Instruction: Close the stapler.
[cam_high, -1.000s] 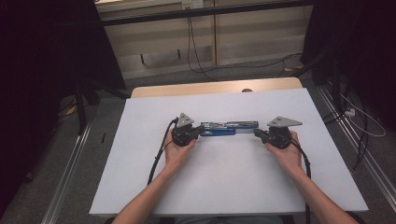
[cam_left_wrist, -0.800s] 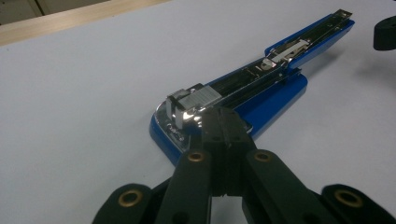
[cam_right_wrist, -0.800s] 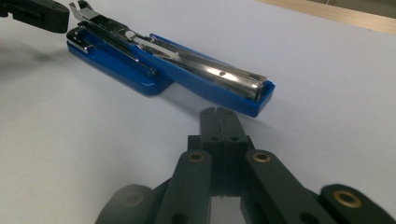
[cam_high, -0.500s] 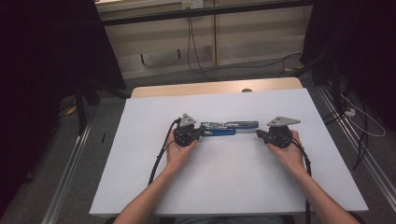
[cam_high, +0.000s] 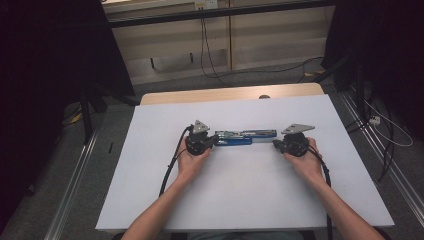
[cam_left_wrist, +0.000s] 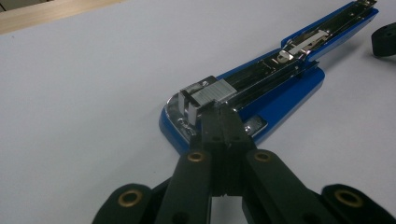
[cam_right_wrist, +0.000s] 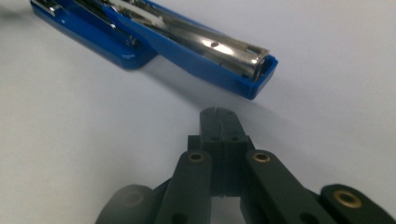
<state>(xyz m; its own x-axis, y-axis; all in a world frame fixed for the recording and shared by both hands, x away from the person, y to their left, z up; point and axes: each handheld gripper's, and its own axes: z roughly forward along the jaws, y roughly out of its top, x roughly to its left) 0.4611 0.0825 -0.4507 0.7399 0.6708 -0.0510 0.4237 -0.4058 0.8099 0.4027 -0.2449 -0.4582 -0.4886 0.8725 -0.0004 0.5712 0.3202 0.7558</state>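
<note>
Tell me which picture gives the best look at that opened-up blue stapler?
The left gripper view: the blue stapler appears close, showing its metal staple channel and base. The right gripper view shows mostly the far tip of its opened top arm. The high view shows the whole stapler small, lying between both hand-held grippers.

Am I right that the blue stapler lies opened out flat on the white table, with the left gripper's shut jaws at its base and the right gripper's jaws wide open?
Not quite: the right gripper is shut too, as the right gripper view shows. The stapler, table and left gripper are as described.
</note>
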